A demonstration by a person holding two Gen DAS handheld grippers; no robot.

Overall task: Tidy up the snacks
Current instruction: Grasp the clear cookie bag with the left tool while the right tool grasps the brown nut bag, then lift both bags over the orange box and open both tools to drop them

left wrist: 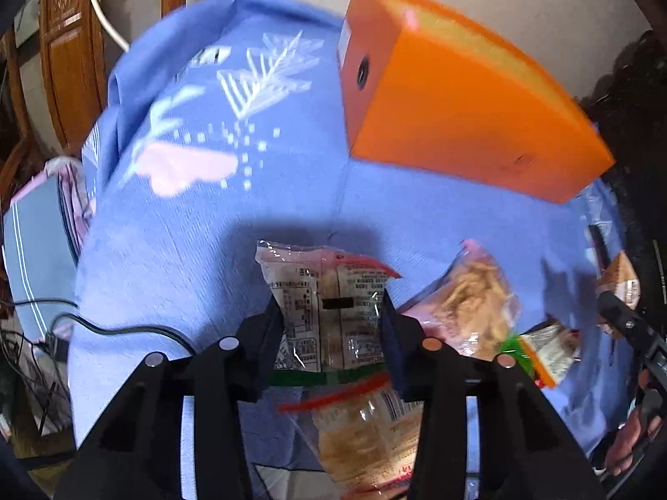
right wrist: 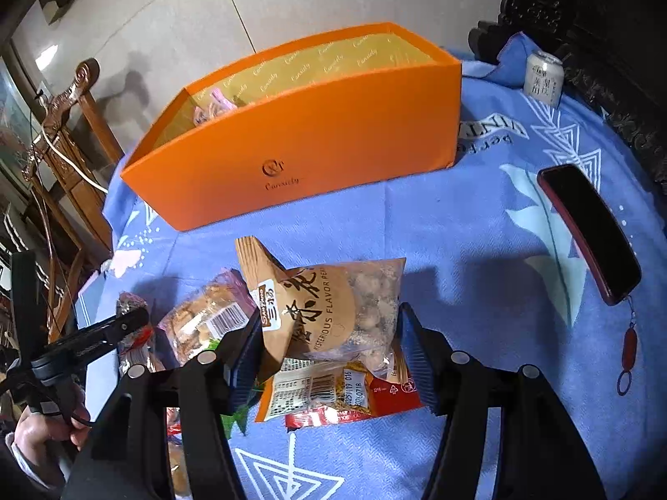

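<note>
Clamping a clear snack packet between its two pads, the left gripper holds it above the blue tablecloth, with another clear bag with a red strip lying below its jaws. The right gripper stands with its fingers spread on either side of a brown peanut bag; the left pad seems to touch the bag's edge, while the right pad stands just apart, so the jaws are parted and not closed on it. That bag lies atop an orange-and-red packet.

The orange box stands open-topped at the far side of the cloth, beyond the snack pile, with a bare strip of cloth between pile and box. In the left wrist view a wide stretch of bare cloth lies to the left of the box, running to the table's edge, where wooden furniture stands close.

Only the right wrist view looks into the box, showing pink-wrapped snacks at its left end. It alone shows a dark phone near the right edge and a small can at the far corner. The left wrist view alone shows a black cable trailing over the cloth's near left edge. A packet of pale crisps lies between the two grippers.
</note>
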